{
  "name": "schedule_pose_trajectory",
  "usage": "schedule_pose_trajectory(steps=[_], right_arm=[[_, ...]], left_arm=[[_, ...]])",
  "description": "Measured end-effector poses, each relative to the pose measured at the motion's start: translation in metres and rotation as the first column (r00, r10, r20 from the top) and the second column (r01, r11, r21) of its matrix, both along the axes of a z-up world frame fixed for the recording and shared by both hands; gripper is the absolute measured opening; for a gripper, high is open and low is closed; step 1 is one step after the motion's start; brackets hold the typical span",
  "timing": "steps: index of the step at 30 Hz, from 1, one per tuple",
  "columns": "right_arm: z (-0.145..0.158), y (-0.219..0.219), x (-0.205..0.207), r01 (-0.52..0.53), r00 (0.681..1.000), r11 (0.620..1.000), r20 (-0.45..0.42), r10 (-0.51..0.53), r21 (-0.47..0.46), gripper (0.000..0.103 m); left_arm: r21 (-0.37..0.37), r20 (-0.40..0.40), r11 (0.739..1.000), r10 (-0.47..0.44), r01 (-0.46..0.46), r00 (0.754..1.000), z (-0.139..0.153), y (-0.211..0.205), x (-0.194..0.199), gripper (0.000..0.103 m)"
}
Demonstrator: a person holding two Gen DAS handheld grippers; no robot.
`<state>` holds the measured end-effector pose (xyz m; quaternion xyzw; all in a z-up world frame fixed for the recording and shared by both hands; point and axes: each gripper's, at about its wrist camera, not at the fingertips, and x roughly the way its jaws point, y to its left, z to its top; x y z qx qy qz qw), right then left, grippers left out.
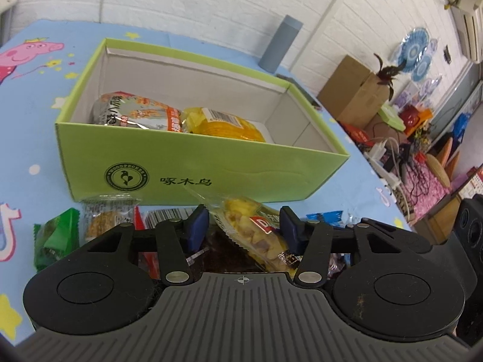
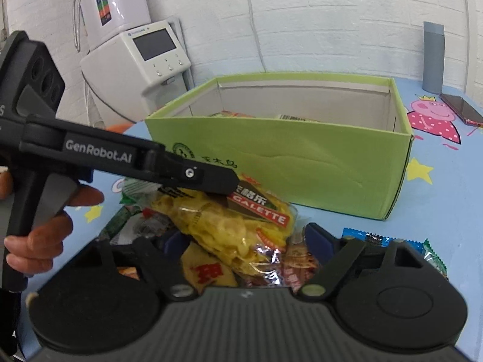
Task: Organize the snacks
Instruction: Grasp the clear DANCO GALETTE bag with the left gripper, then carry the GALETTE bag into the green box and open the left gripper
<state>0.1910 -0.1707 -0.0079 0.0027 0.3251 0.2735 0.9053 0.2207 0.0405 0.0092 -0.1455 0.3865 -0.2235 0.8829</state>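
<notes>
Left tool [image 1: 244, 226], jaws wide, straddles the chip bag [image 1: 256, 235]; next, close and lift into the box [image 1: 211, 157]. Right tool [image 2: 244, 241] hovers wide.

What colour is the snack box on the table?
Light green box outside, white inside; clearest in the left wrist view.

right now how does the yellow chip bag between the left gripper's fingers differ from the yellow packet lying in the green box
The yellow chip bag with the red label lies outside the green cardboard box, on the snack pile; the yellow barcoded packet lies inside.
The chip bag sits between the open left gripper fingers; nothing is near the packet.
Both are yellow, clear-wrapped snacks.
</notes>
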Motion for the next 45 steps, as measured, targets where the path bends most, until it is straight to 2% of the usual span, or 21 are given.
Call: schedule_pose_trajectory(steps=[3, 5, 8, 12, 15, 17, 21, 23, 24, 25, 26, 27, 29, 30, 33, 37, 40, 45], right_arm=[[0.01, 0.006, -0.021, -0.023, 0.998, 0.999, 0.058, 0.025, -0.027, 0.08], [0.015, 0.008, -0.033, -0.044, 0.997, 0.999, 0.064, 0.045, -0.018, 0.084], [0.013, 0.007, -0.052, -0.051, 0.996, 0.998, 0.068, 0.054, -0.037, 0.091], [0.006, -0.004, -0.077, -0.025, 0.999, 1.0, 0.037, 0.024, 0.008, 0.093], [0.003, -0.014, -0.09, -0.005, 1.0, 0.996, 0.008, 0.005, 0.088, 0.093], [0.003, -0.018, -0.087, 0.005, 1.0, 0.992, -0.011, -0.004, 0.123, 0.093], [0.001, -0.02, -0.072, 0.02, 0.999, 0.989, -0.029, -0.016, 0.144, 0.093], [-0.005, -0.018, -0.059, 0.013, 0.997, 0.985, -0.077, 0.0, 0.172, 0.093], [-0.009, -0.016, -0.055, 0.011, 0.996, 0.984, -0.094, 0.006, 0.18, 0.094], [-0.01, -0.013, -0.055, 0.016, 0.996, 0.986, -0.091, 0.0, 0.166, 0.094], [-0.009, -0.009, -0.057, 0.014, 0.997, 0.989, -0.076, -0.002, 0.15, 0.092], [-0.006, -0.006, -0.062, 0.0, 0.998, 0.989, -0.061, 0.009, 0.147, 0.089], [0.001, 0.002, -0.072, -0.03, 0.999, 0.99, -0.037, 0.036, 0.138, 0.085], [0.006, 0.008, -0.079, -0.033, 0.999, 0.995, -0.007, 0.034, 0.099, 0.085], [0.021, 0.017, -0.093, -0.042, 0.997, 0.998, 0.071, 0.039, 0.041, 0.084], [0.039, 0.016, -0.081, -0.03, 0.993, 0.999, 0.117, 0.028, 0.02, 0.085], [0.058, 0.013, -0.057, -0.021, 0.988, 1.0, 0.152, 0.02, 0.007, 0.085], [0.087, 0.005, 0.009, 0.015, 0.981, 0.999, 0.194, -0.007, -0.04, 0.084]], left_arm=[[-0.038, 0.006, 0.999, -0.012, 0.012, 1.0, 0.009, 0.005, -0.013, 0.026], [-0.061, 0.003, 0.998, -0.012, 0.012, 1.0, 0.011, 0.01, -0.024, 0.026], [-0.036, -0.006, 0.999, -0.013, 0.013, 1.0, 0.002, 0.017, -0.041, 0.029], [-0.031, -0.021, 0.999, -0.01, 0.009, 1.0, -0.008, 0.03, -0.059, 0.029], [-0.027, -0.014, 0.999, -0.027, 0.027, 1.0, -0.01, 0.036, -0.066, 0.029], [-0.028, -0.009, 0.999, -0.034, 0.034, 0.999, -0.009, 0.038, -0.068, 0.033], [-0.032, 0.019, 0.999, -0.012, 0.012, 1.0, -0.006, 0.038, -0.077, 0.069], [-0.013, 0.025, 1.0, -0.002, 0.002, 1.0, -0.007, 0.034, -0.078, 0.066], [-0.003, 0.019, 1.0, -0.001, 0.001, 1.0, -0.009, 0.032, -0.078, 0.059], [0.005, 0.017, 1.0, -0.003, 0.003, 1.0, -0.011, 0.03, -0.078, 0.048], [0.015, 0.021, 1.0, -0.012, 0.011, 1.0, -0.012, 0.029, -0.079, 0.042], [0.019, 0.025, 1.0, -0.017, 0.017, 1.0, -0.011, 0.028, -0.08, 0.033], [0.018, 0.026, 1.0, -0.002, 0.002, 1.0, -0.008, 0.029, -0.083, 0.024], [0.002, 0.026, 1.0, -0.006, 0.006, 1.0, -0.006, 0.03, -0.084, 0.018], [-0.033, 0.025, 0.999, 0.0, 0.001, 1.0, 0.005, 0.031, -0.082, 0.017], [-0.044, 0.054, 0.999, 0.012, -0.01, 0.998, 0.029, 0.024, -0.061, 0.017], [-0.024, 0.096, 1.0, 0.012, -0.01, 0.995, 0.055, 0.013, -0.031, 0.017], [0.025, 0.135, 1.0, 0.002, -0.005, 0.991, 0.087, -0.01, 0.034, 0.017]])
